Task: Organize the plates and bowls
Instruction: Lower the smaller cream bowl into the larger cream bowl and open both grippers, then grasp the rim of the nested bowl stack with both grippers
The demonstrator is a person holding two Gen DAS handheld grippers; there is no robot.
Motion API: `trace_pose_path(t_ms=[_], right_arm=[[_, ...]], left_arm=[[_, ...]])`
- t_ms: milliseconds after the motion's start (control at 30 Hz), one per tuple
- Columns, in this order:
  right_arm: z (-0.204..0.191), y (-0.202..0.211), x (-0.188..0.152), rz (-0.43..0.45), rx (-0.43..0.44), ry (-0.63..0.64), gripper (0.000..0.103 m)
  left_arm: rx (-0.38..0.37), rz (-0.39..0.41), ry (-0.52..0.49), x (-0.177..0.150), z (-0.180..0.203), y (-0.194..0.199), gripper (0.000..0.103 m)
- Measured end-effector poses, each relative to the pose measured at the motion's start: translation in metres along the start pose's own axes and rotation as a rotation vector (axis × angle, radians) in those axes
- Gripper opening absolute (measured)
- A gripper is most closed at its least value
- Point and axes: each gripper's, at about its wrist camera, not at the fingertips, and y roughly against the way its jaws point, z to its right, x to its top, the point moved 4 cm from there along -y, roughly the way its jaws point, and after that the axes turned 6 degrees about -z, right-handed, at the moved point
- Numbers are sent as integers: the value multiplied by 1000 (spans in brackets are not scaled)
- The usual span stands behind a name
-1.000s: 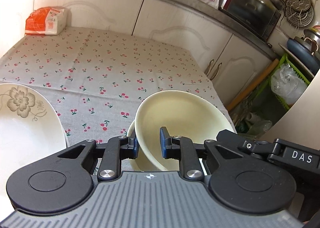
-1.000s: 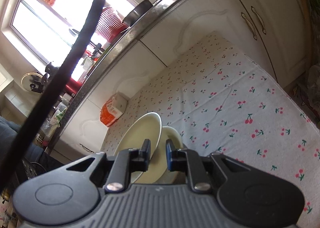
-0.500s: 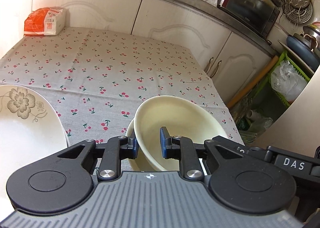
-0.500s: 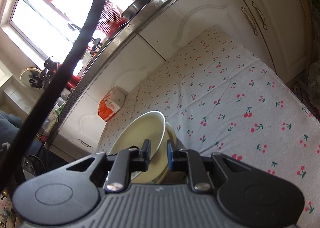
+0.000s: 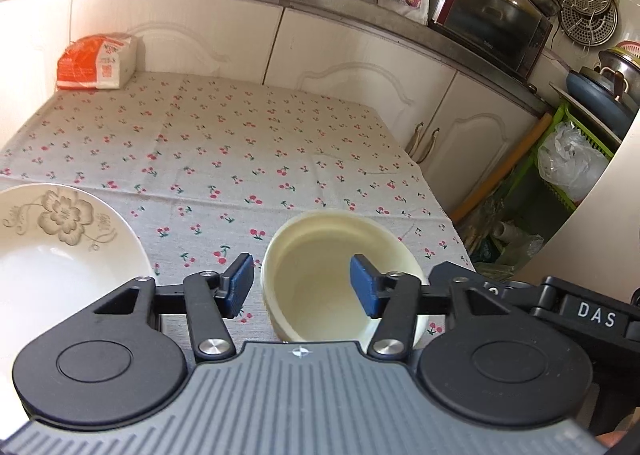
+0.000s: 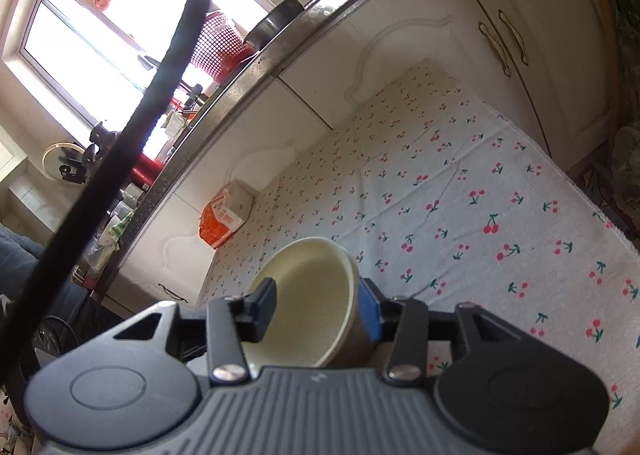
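Two cream bowls (image 5: 340,275) sit nested on the cherry-print tablecloth (image 5: 240,143), close to me. My left gripper (image 5: 302,287) has its jaws opening, and the stack's left rim stands between the blue pads without touching them. In the right wrist view the same bowls (image 6: 308,295) show their right wall between the opening jaws of my right gripper (image 6: 316,307); one finger is inside the bowl and the blue pad (image 6: 368,311) is just outside the wall. A white plate (image 5: 60,255) with a grey flower lies to the left.
An orange and white bag (image 5: 96,63) leans on the cabinets at the table's far left corner. The table's right edge drops toward a green basket (image 5: 572,159) and floor clutter. A black cable (image 6: 160,115) hangs across the right wrist view.
Both grippers were shut on the upper bowl's rim, holding it tilted over the lower bowl. Their jaws have now spread and the bowl sits down inside the other one.
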Motion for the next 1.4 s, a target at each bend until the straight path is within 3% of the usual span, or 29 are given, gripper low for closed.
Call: trace_pose_path(t_ms=[133,267,400,467,667,933,1233,1333,1400], right_arm=[[0,7,-1,12,1,-10,52],[1,15,-3,28,-3,-27,73],[4,21,-4,35,-6,-55,92],[7,23,-3,40,-1,-75,97],[12,23,-4,38,15,-108,99],[12,5,-6,8,44,-108,99],[26,-15,-2,-12,74,-151,95],[29,-22,0,-31,84,-163,89],[30,-27,0,-45,92,-171,79]], left_arm=[[-2,-1,18,-2,-7,8,81],[4,6,30,-5,-12,20,99],[-11,22,71,-7,-22,36,100],[-22,36,112,-7,-31,43,100],[-39,72,209,-1,-46,49,100],[-44,35,157,1,-25,21,98],[-10,-5,102,0,-14,-11,73],[5,-19,94,-4,-15,-18,65],[7,-29,95,-4,-16,-23,55]])
